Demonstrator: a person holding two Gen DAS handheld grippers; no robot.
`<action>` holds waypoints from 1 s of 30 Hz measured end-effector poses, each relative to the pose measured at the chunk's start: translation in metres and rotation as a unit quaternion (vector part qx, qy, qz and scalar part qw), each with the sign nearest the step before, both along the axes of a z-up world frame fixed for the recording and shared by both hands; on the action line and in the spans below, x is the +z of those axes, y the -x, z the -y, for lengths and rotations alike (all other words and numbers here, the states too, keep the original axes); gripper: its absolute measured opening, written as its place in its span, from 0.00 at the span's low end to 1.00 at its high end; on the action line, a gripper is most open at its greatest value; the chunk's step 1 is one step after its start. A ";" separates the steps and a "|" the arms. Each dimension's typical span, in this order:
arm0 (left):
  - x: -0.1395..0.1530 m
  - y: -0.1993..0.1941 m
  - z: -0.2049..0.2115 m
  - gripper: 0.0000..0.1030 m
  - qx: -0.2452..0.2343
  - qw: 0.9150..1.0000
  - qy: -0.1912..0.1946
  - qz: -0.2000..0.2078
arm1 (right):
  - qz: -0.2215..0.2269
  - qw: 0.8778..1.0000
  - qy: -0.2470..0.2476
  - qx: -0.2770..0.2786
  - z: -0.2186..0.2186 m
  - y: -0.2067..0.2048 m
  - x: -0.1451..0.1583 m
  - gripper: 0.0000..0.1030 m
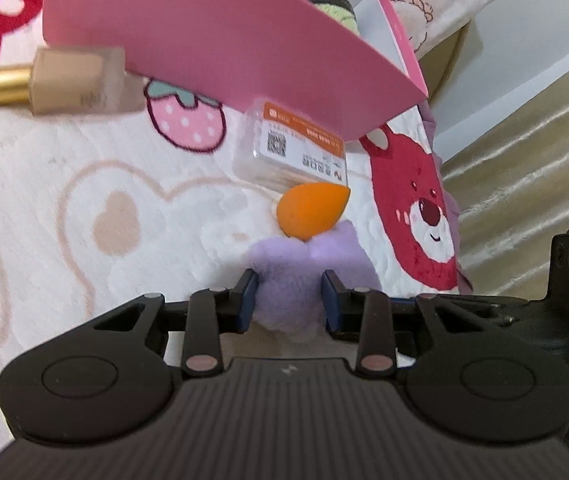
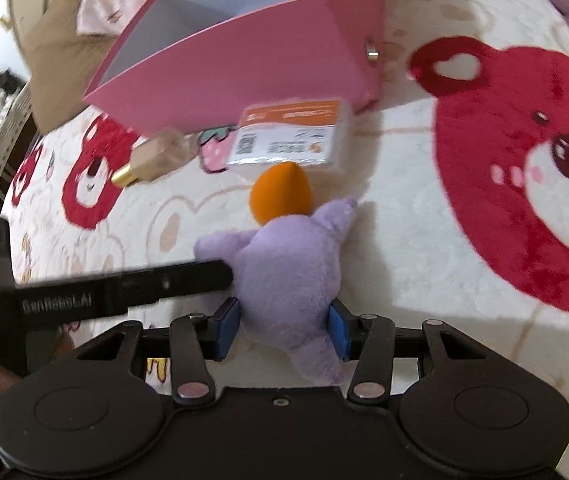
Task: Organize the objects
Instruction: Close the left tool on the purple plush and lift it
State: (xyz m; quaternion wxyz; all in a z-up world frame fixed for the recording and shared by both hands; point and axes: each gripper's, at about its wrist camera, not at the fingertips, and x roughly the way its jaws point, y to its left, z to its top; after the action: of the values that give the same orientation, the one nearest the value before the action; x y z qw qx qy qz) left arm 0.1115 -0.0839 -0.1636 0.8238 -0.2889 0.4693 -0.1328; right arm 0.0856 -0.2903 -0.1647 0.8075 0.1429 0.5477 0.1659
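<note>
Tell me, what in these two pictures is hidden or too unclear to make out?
- Inside of the pink box: in both views its near wall hides the contents; only part of a green thing shows.
- Foundation bottle: blurred in the left wrist view, label unreadable.
- Clear labelled case: the print is too small and blurred, and the box hides one corner.
- Purple plush toy: its face is hidden; the right hand-held gripper covers its lower part.
</note>
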 end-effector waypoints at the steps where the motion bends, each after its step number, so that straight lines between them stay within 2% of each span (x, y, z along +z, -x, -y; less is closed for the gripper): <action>1: 0.001 -0.001 -0.001 0.33 -0.001 1.000 -0.005 -0.001 | 0.003 1.000 0.008 0.007 -0.004 0.000 0.000 0.51; 5: -0.009 -0.005 0.001 0.33 -0.004 1.000 -0.014 -0.028 | 0.013 0.997 0.065 0.032 -0.020 0.001 -0.004 0.52; 7: -0.013 -0.005 0.002 0.33 -0.002 0.999 -0.016 -0.030 | 0.016 0.996 0.076 0.038 -0.022 0.001 -0.006 0.52; 14: -0.005 -0.002 0.006 0.32 -0.013 0.999 -0.028 -0.017 | 0.040 0.995 0.084 0.045 -0.025 0.006 0.001 0.51; 17: 0.002 0.002 0.006 0.32 -0.021 0.999 -0.018 -0.025 | 0.057 0.993 0.096 0.044 -0.029 0.014 0.011 0.51; 20: 0.018 0.010 0.005 0.32 -0.031 0.999 -0.022 -0.017 | 0.074 0.991 0.099 0.041 -0.033 0.023 0.025 0.51; 30: 0.088 0.035 -0.003 0.32 -0.068 0.994 -0.067 0.047 | 0.126 0.989 0.073 0.015 -0.045 0.047 0.074 0.51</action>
State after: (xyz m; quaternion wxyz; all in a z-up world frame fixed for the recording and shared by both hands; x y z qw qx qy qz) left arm 0.0764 -0.0809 -0.0755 0.8515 -0.1937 0.4567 -0.1696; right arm 0.0384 -0.2455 -0.0905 0.8757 0.0531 0.4545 0.1542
